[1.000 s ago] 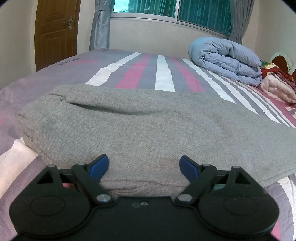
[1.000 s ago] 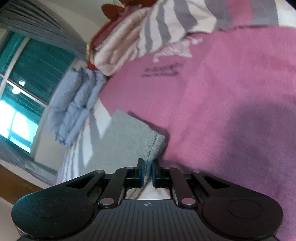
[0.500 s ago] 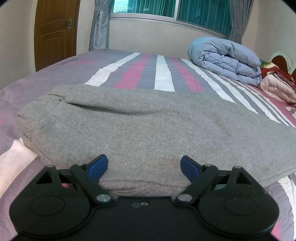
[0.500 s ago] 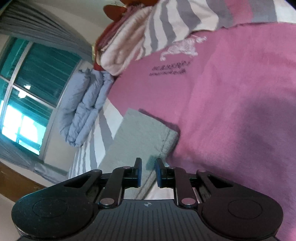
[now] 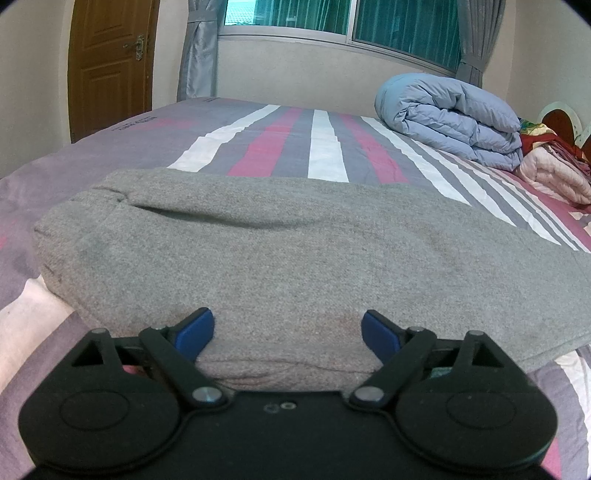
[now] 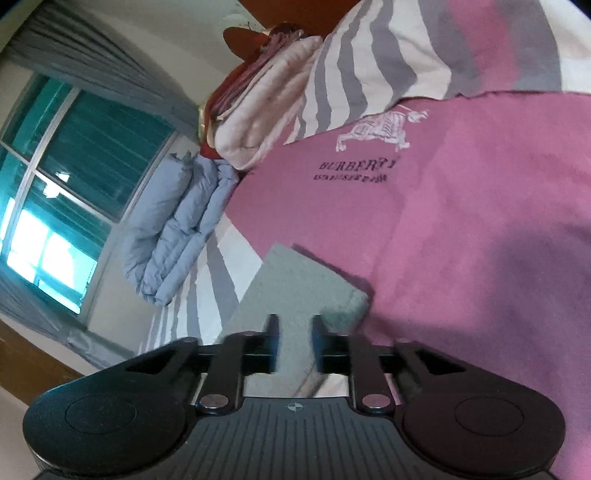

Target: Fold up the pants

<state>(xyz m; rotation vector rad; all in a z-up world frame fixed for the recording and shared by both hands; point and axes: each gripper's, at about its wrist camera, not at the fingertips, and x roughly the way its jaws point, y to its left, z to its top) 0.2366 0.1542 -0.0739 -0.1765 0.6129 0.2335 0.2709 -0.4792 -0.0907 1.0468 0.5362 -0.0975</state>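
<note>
Grey pants (image 5: 295, 258) lie flat across the striped bed, waist end at the left. My left gripper (image 5: 288, 328) is open, its blue pads on either side of the near edge of the pants, gripping nothing. In the right wrist view the leg end of the grey pants (image 6: 295, 284) lies on the pink sheet. My right gripper (image 6: 294, 325) is open a little, its fingers just at that cuff edge and not holding it.
A rolled light-blue duvet (image 5: 450, 118) and folded pink blankets (image 5: 554, 173) sit at the head of the bed (image 5: 325, 147). A wooden door (image 5: 110, 66) and a window (image 5: 332, 18) stand beyond. The pink sheet has a printed logo (image 6: 376, 133).
My right gripper has opened and let go of the pants cuff, which now lies flat. It has pulled back slightly. My left gripper has stayed open and still.
</note>
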